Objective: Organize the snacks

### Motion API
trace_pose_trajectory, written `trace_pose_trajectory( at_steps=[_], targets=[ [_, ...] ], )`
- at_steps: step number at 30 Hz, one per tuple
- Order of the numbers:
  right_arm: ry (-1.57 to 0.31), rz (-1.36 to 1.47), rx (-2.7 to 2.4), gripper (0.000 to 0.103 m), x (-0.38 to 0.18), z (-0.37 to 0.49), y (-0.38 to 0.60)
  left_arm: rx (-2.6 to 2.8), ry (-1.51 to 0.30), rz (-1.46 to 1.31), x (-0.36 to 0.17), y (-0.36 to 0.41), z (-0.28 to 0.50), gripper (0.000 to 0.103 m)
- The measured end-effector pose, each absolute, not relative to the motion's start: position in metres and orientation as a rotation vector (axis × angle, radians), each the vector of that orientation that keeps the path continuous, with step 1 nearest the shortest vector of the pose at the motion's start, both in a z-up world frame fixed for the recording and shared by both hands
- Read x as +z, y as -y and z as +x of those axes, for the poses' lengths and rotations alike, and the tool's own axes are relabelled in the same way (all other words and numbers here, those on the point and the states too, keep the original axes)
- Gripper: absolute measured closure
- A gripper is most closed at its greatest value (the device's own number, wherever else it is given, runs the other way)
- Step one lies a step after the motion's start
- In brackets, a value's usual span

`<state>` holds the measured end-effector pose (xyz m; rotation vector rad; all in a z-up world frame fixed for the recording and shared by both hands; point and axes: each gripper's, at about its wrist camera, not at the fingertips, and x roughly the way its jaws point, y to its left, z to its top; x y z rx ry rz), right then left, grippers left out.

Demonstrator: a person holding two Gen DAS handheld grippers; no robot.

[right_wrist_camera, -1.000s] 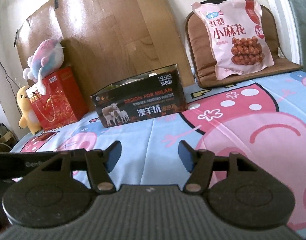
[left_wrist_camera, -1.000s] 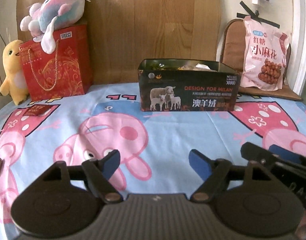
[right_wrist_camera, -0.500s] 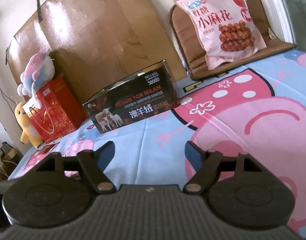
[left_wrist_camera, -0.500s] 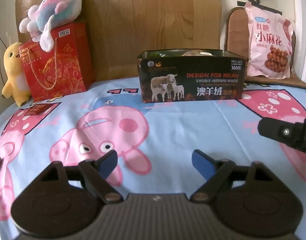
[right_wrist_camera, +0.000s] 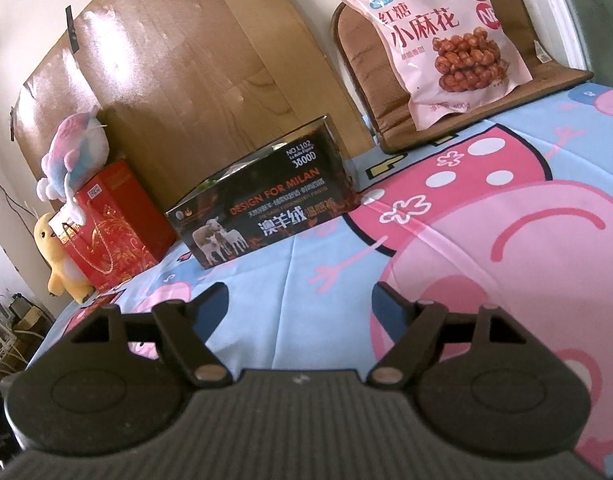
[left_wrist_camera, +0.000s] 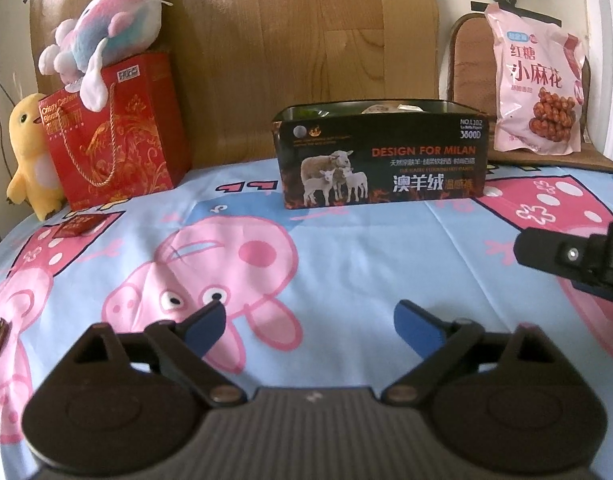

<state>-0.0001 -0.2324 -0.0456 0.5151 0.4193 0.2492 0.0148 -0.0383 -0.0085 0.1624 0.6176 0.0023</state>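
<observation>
1. A cotton sheet [left_wrist_camera: 346,264], pale blue with large pink cartoon pigs, covers the flat surface; shallow creases run across it.
2. A rectangular black box [left_wrist_camera: 380,156] with glossy printed sides, showing three sheep and orange lettering, stands open-topped at the far middle of the sheet. Wrapped snacks show just over its rim; what they are cannot be told.
3. A soft, crinkled pink plastic snack bag [left_wrist_camera: 536,88], printed with twisted brown dough sticks, leans upright against a brown padded cushion [right_wrist_camera: 386,120] at the far right, well apart from the box.
4. A stiff red paper gift bag [left_wrist_camera: 114,136] with gold swirls and cord handles stands at the far left. A fuzzy pastel plush toy [left_wrist_camera: 106,40] lies on top of it, and a yellow plush duck [left_wrist_camera: 28,152] stands just beside it.
5. A small flat red packet [left_wrist_camera: 76,226] lies on the sheet near the gift bag.
6. A wood-grain board [left_wrist_camera: 306,40] leans on the wall behind.
7. The left gripper [left_wrist_camera: 308,322] hovers low, tilted down toward the box; its blue-padded jaws have just been spreading and stand wide with nothing between them.
8. The right gripper [right_wrist_camera: 300,300], rolled so its view slants, has also just been spreading and holds nothing.
</observation>
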Motion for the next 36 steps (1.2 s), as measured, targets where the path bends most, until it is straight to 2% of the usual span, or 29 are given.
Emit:
trace_pose_trajectory(
  at_steps=[21,36],
  targets=[
    [-0.418,0.519,0.248,0.019,-0.0455,-0.0009,0.2328,0.013,-0.583,0.176,-0.0072,0.0395,0.0097,0.000],
    [-0.414,0.519,0.249,0.018,-0.0459,-0.0013,0.2332,0.015,-0.567,0.170,-0.0052,0.0369,0.0073,0.000]
  ],
)
